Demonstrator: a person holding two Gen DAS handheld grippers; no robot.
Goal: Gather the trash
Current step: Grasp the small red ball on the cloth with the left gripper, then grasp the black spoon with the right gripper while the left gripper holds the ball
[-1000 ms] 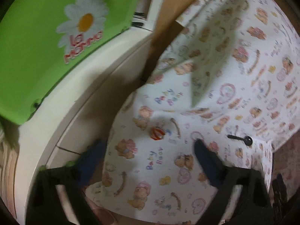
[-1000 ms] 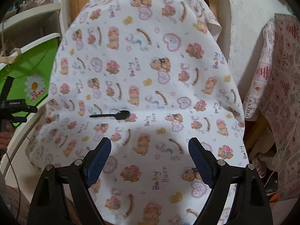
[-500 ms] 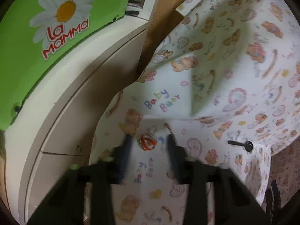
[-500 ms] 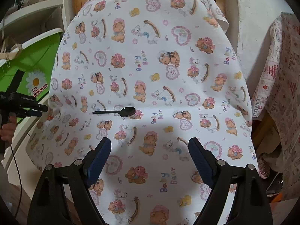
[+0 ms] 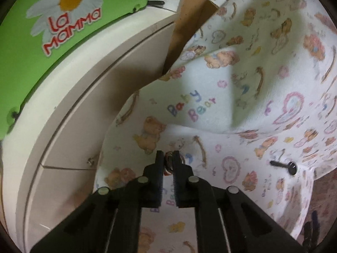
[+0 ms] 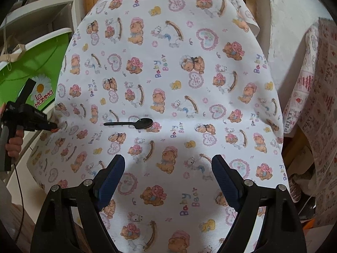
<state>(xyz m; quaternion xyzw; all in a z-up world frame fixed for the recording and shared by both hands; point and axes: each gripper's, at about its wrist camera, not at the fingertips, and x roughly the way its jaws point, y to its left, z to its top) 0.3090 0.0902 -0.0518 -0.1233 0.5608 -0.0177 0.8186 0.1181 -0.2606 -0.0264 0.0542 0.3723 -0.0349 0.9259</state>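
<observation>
- At the far left stands a green plastic bin with a white daisy and red lettering [image 5: 69,10], just beside the left edge of the white cotton tablecloth printed with teddy bears and hearts [image 6: 168,73]; we judge it the likely place for collected trash, though its opening is cut off in both views.
- We hold the left gripper [image 5: 168,158] low at the cloth's left edge, because the small crumpled orange-and-white wrapper [image 5: 169,164] lies there; the fingers have come together on it, clamped with only a narrow gap.
- The wrapper is mostly hidden between the fingers, so we cannot tell how firmly it sits; from the right wrist view it shows only as an orange speck at the gripper tip.
- Near the middle of the cloth lies a black plastic spoon [image 6: 130,123], flat, handle pointing left, well apart from both grippers; we judge it the next piece of trash.
- We keep the right gripper [image 6: 167,164] above the near edge of the cloth, its blue-padded fingers wide apart and holding nothing, lined up loosely behind the spoon.
- What carries the cloth is wholly covered.
</observation>
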